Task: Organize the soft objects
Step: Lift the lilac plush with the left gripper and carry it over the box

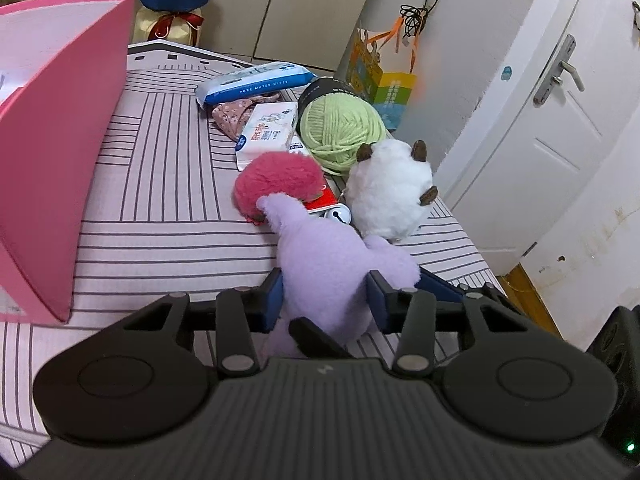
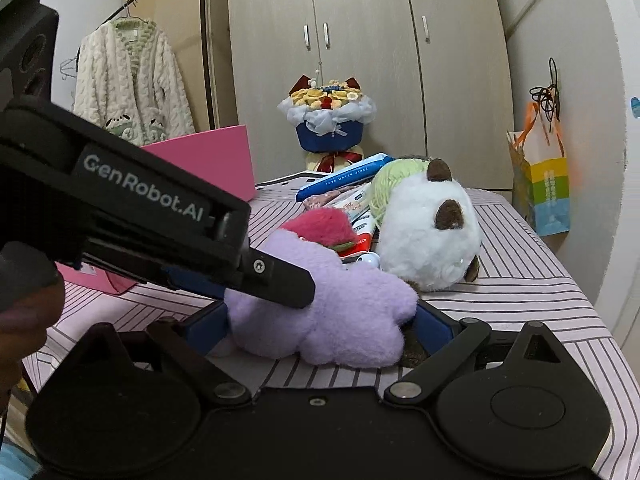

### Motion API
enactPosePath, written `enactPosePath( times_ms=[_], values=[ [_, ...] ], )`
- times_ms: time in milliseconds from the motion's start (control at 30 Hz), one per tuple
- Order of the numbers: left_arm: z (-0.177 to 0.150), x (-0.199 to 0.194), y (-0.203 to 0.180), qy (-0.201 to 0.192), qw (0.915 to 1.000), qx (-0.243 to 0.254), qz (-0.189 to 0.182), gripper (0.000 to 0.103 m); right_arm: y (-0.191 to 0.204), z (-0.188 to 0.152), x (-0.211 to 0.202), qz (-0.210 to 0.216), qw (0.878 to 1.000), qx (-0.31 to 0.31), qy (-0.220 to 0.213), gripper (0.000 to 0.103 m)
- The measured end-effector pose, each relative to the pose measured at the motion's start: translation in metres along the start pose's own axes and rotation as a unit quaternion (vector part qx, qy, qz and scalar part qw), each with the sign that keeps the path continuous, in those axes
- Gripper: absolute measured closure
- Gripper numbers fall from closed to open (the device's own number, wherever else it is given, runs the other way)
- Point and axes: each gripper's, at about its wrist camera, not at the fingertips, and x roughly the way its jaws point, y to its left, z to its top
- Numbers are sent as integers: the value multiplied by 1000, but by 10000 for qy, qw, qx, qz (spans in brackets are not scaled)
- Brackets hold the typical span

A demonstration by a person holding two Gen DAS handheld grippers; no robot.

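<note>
Left wrist view showed the left tongs (image 1: pixel 326 294) pinching a lilac plush toy (image 1: pixel 320 256), its length pointing away toward the pink fluffy ball (image 1: pixel 276 184); right tongs (image 2: pixel 320 320) straddled it, grip unclear.

Lilac plush (image 1: pixel 320 256), striped pink sheet (image 1: pixel 160 208)

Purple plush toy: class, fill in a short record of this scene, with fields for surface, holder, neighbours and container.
surface: striped bedsheet
held item: purple plush toy
holder: left gripper, jaws pressing the toy's sides
right gripper: jaws open, either side of the same toy
neighbours: pink plush, white plush, green yarn ball
container: pink box, left of the pile
</note>
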Motion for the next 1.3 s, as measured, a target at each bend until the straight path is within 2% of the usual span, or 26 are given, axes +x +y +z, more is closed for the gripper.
enactPosePath(
  times_ms=[167,333,533,700,900,1133,1300],
  values=[
    [-2,-10,-2,22,10000,-51,-21,61,4,4,-9,9,10000,49,-34,8],
    [-3,-26,-4,34,10000,-49,1,61,20,9,-21,-84,9998,-200,-43,8],
    [-6,-43,-3,207,9997,-125,68,61,35,20,-31,-59,9993,-164,336,8],
    [-10,-53,-1,412,9988,-191,203,61,41,33,-33,184,9952,-14,957,9],
    [-7,-79,10,561,9976,-400,12,61,60,50,-46,378,9908,-306,1262,9],
    [-2,-121,23,578,9974,-431,-11,61,89,73,-58,736,9864,-648,1318,9],
    [0,-157,34,437,9980,-432,149,61,115,88,-63,1080,9825,-862,1247,9]
  ],
)
